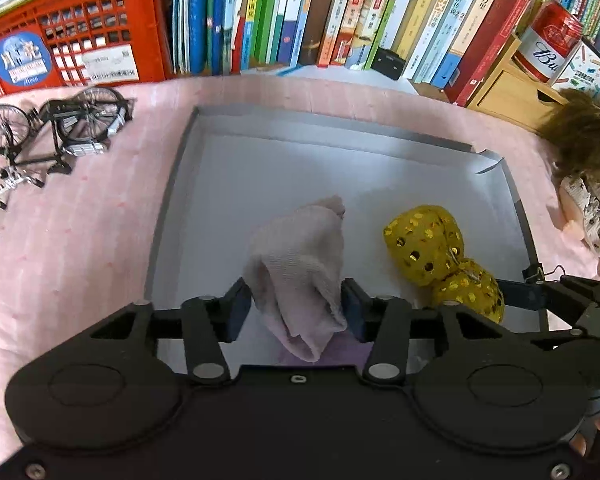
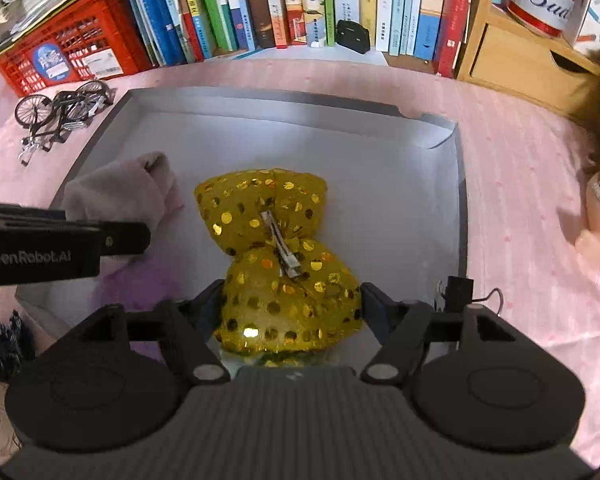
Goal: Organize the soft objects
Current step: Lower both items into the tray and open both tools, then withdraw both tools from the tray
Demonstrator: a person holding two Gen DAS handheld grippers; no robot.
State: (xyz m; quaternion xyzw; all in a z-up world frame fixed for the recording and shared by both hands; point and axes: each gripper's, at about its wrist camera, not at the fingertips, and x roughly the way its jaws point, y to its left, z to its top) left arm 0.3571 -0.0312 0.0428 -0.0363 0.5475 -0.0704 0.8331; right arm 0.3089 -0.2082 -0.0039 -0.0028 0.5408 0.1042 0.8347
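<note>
Down inside the grey tray both soft things are already sitting on the floor of it: the pale pink sock toward the left, the yellow sequin bow right beside it, close but not quite touching.

Left gripper has its jaws part-way apart with the sock standing between them. The pads look like they just graze the fabric rather than pinch it, so I'd call it let go. Right gripper is spread wide around the lower lobe of the bow, and I read that as released too.

What could go wrong: the sock is bunched up and standing, so pulling the left gripper away at an angle could snag a fold on a pad and drag it back out. Same for the bow, whose metal clip faces up near the right fingers and could catch.

Room-wise, the back half of the tray is bare, so there's plenty of space. The tray's near right rim has a black binder clip close to the right gripper. Outside sit a model bicycle on the left and a doll on the right, both well clear.
</note>
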